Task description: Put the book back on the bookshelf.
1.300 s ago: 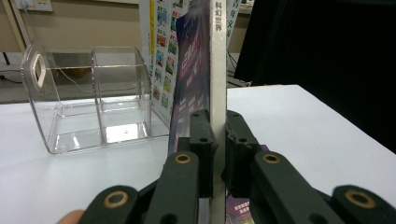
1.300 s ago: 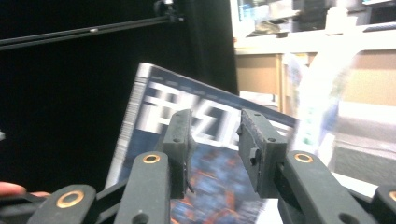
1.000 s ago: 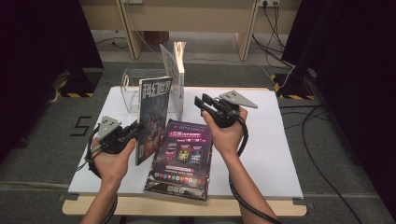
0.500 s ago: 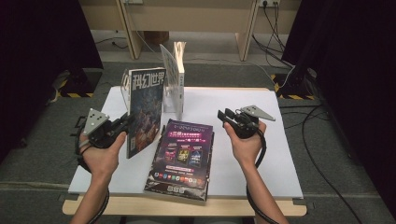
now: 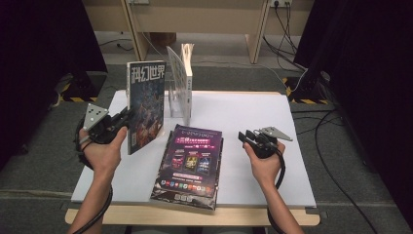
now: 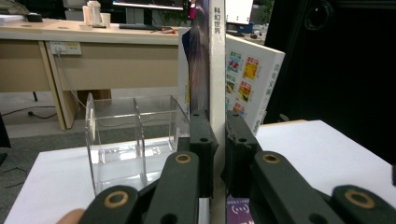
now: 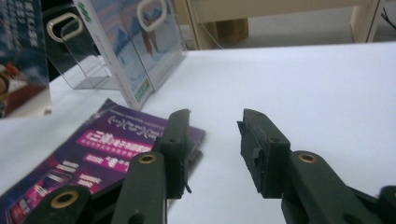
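Observation:
My left gripper [image 5: 125, 117] is shut on the spine edge of a science-fiction magazine [image 5: 146, 102] and holds it upright above the table's left side. In the left gripper view the jaws [image 6: 217, 128] clamp the white spine [image 6: 217, 56]. A purple magazine [image 5: 190, 161] lies flat at the front centre. My right gripper [image 5: 243, 136] hovers low just right of it, open, nothing between its jaws [image 7: 215, 121]; the purple cover [image 7: 88, 149] lies to their left.
A clear acrylic rack [image 5: 175, 100] stands at the back centre of the white table [image 5: 253, 112] with a white book [image 5: 187, 83] upright in it. The rack's empty slots [image 6: 126, 135] face the held magazine. Desks and cables lie beyond the table.
The left gripper has raised the magazine more upright and shifted a little left. The right hand has moved right and down, from above the purple magazine to beside it near the table.

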